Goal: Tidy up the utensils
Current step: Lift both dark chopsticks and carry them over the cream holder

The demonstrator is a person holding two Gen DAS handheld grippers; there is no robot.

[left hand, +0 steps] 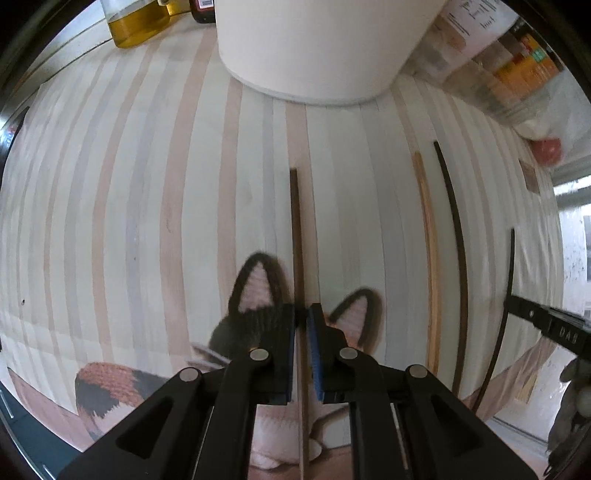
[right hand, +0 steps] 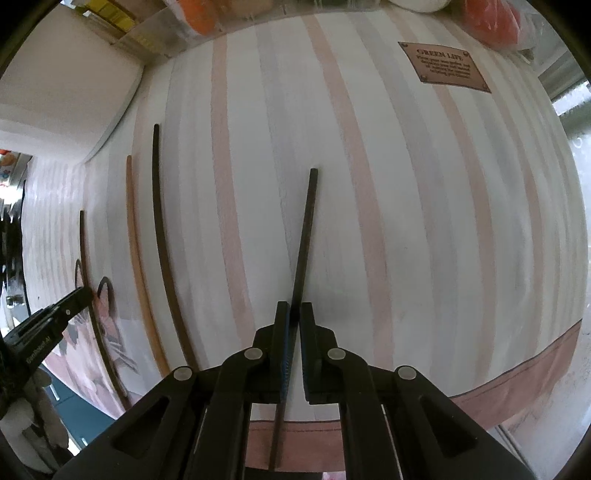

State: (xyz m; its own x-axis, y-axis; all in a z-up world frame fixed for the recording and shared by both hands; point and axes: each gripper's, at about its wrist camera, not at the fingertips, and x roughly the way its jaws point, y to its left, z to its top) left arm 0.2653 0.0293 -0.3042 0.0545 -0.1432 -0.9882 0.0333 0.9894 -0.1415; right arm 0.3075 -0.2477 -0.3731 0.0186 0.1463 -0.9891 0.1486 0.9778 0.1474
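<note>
Striped cloth (left hand: 147, 184) in pale grey, white and pink covers the surface under both my hands, and a cat-face mat (left hand: 258, 291) lies near its edge.

My left gripper (left hand: 303, 314) points down at it with its jaws drawn together on a dark brown chopstick (left hand: 294, 221); the blue pads press its sides, and the stick runs straight ahead along the stripes and back under the tool. It crosses between the ears of the cat-face mat. My right gripper (right hand: 294, 312) is likewise clamped on a dark chopstick (right hand: 306, 229), which slants up and away from the pads over the cloth and passes back beneath them.

Out from the left tool, to its right, lie a light wooden chopstick (left hand: 428, 258) and another dark chopstick (left hand: 456, 240), side by side, close but apart. Seen from the right wrist, these two lie to the left, between my two grippers.

Beyond the sticks stands a white round container (left hand: 314, 48) on the cloth, with a bottle of yellow oil (left hand: 136, 26) further off. Near the cloth's far corner, in the right wrist view, sits a brown label (right hand: 443, 66).
</note>
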